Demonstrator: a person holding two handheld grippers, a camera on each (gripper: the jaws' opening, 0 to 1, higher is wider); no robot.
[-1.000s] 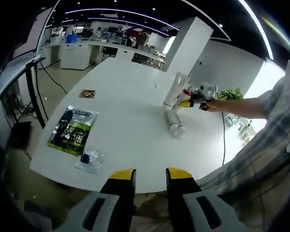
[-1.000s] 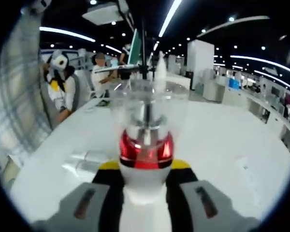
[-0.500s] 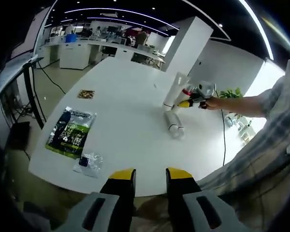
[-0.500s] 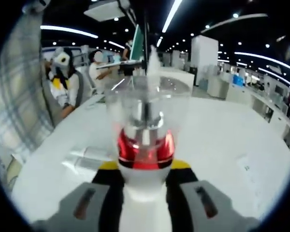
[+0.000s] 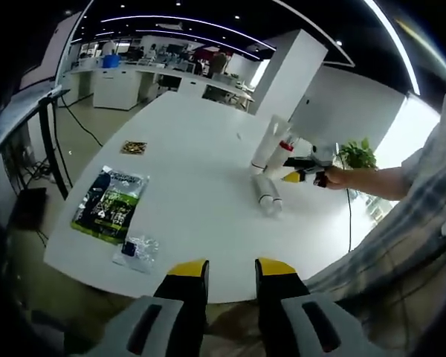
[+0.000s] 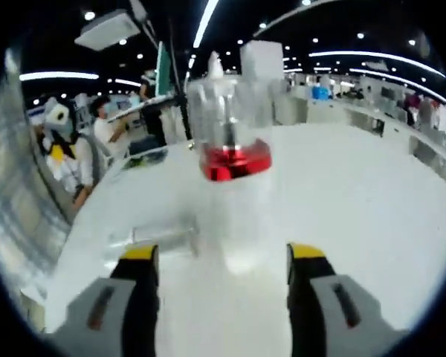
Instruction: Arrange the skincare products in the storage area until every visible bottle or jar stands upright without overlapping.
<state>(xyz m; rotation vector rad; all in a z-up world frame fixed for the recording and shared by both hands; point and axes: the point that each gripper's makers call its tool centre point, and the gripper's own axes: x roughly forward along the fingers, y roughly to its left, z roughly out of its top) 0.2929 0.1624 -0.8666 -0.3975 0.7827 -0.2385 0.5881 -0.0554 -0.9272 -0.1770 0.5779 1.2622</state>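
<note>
White table (image 5: 193,186) holds the standing bottle (image 6: 234,201) between the wide-open, empty right gripper (image 6: 223,256), which should back away straight; left gripper (image 5: 232,269) waits slightly open, empty.

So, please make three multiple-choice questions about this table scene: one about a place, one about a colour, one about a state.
1. Where is the green and black packet?
A. far from the bottles, near the table edge
B. leaning on the standing bottle
C. under the lying bottle

2. What colour is the band on the standing bottle?
A. blue
B. red
C. green

3. How is the right gripper?
A. shut on the bottle
B. shut on nothing
C. open, jaws apart on both sides of the bottle

Answers: 1 A, it lies on the white table apart from them. 2 B, the band is red. 3 C, gaps show beside the bottle; a lying bottle rests nearby.
</note>
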